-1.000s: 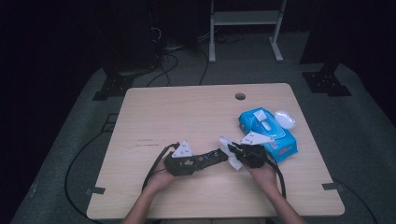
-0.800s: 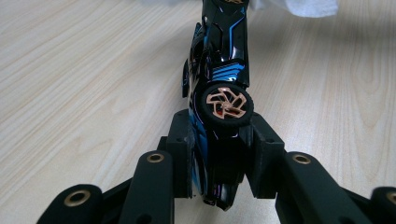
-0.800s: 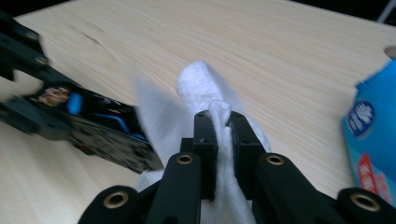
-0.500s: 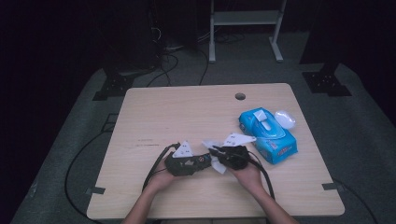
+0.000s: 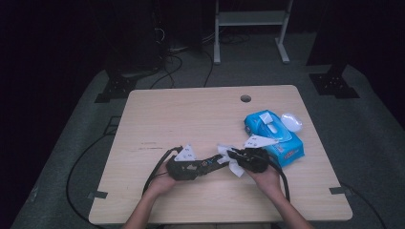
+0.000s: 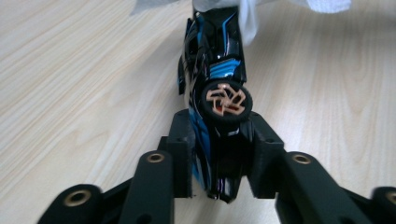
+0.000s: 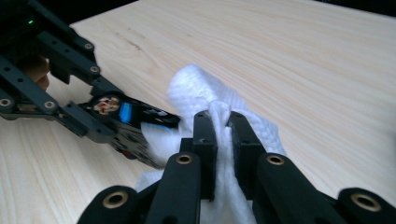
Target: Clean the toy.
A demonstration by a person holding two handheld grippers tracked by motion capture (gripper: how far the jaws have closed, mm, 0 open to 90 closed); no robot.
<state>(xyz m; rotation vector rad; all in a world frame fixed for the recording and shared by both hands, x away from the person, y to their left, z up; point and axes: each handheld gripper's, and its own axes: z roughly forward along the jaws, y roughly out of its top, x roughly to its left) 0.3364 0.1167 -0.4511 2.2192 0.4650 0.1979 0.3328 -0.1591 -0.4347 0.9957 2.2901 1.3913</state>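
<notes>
Near the table's (image 5: pixel 191 114) six o'clock edge, the left gripper (image 5: pixel 220 161) has its jaws closed on a black and blue toy car (image 6: pixel 215 70), while the right gripper (image 5: pixel 231 155), at its three o'clock, pinches a white wipe (image 7: pixel 201 93) that touches the car's front.

Glossy plastic toy car (image 6: pixel 215 70); soft white cloth wipe (image 7: pixel 205 93); matt wood table (image 5: pixel 191 114).
</notes>
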